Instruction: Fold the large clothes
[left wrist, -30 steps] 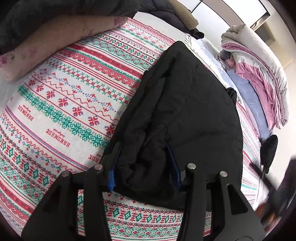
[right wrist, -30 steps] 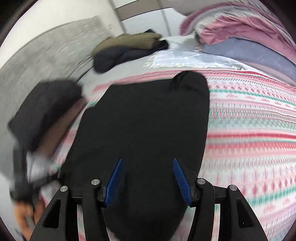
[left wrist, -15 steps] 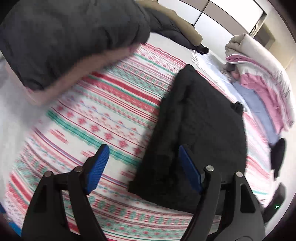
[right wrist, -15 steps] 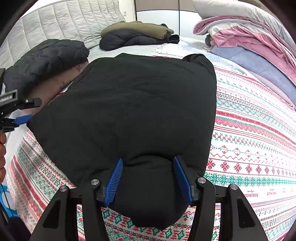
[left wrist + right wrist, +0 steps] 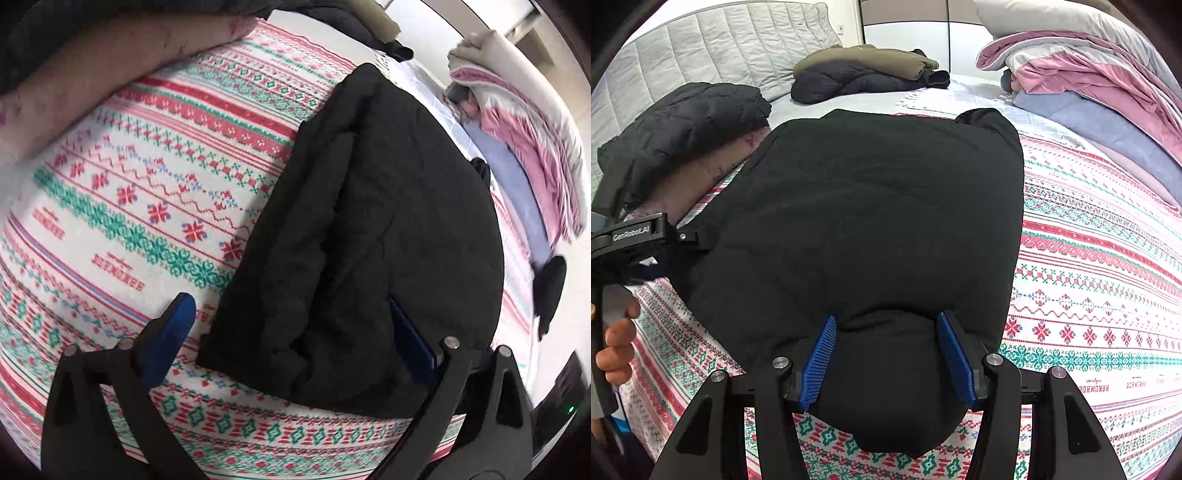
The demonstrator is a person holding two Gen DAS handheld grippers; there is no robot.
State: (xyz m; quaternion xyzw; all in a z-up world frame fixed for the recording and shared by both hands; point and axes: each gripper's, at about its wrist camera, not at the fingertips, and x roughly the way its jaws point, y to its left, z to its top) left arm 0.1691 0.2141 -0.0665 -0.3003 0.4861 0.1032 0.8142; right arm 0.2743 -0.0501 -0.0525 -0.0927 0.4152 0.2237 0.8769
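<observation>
Black jacket lies flat on patterned bedspread, already narrowed lengthwise. Looks mid-fold; next move prob. needs both near corners gripped, then lifted twd far end. Left gripper wide apart, straddling near-left corner. Right gripper apart too, straddling near hem, low & level.

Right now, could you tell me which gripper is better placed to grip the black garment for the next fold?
Left, probably. The left gripper is open astride the black garment at its near corner edge; the right gripper straddles only a bulging hump.
</observation>
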